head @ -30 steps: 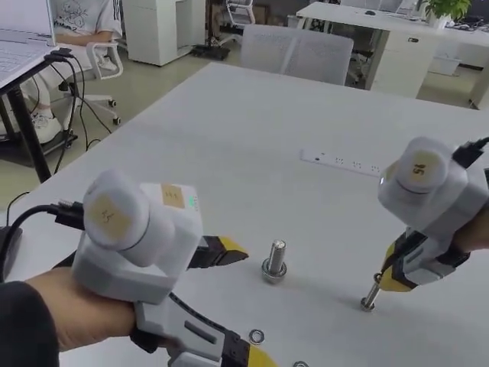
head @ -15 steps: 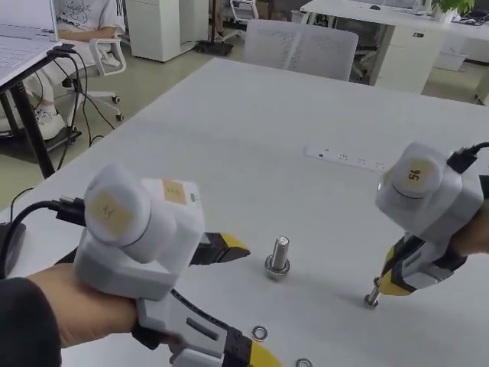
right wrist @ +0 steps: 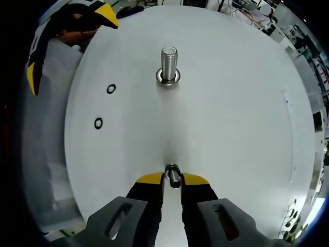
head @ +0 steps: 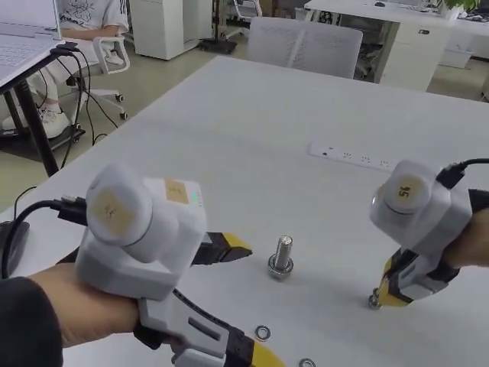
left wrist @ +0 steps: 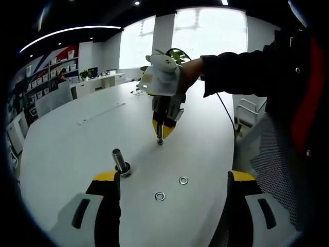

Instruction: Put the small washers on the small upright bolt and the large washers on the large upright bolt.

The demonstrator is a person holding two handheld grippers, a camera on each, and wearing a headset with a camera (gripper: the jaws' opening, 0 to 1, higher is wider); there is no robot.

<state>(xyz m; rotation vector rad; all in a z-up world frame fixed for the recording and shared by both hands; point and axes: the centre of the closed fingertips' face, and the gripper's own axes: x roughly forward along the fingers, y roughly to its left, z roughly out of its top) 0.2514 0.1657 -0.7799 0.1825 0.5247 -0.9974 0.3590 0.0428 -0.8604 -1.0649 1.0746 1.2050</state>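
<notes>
Nearest, the left gripper (left wrist: 172,177) hovers low over the white table (head: 229,138), jaws spread wide. Two loose washers (left wrist: 160,196) lie on the bare top between its tips. Just beyond stands the large upright bolt (head: 281,256), a ring at its foot. To its right, the right gripper (right wrist: 173,180) pinches the small upright bolt (right wrist: 173,175), which stands on the table. Farther off lies a power strip (head: 351,157), then a grey chair (head: 306,50), a white cabinet (head: 157,27) and a seated person (head: 84,19).

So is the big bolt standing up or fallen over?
Standing up: the big bolt rises straight off the table, threaded end on top.
</notes>
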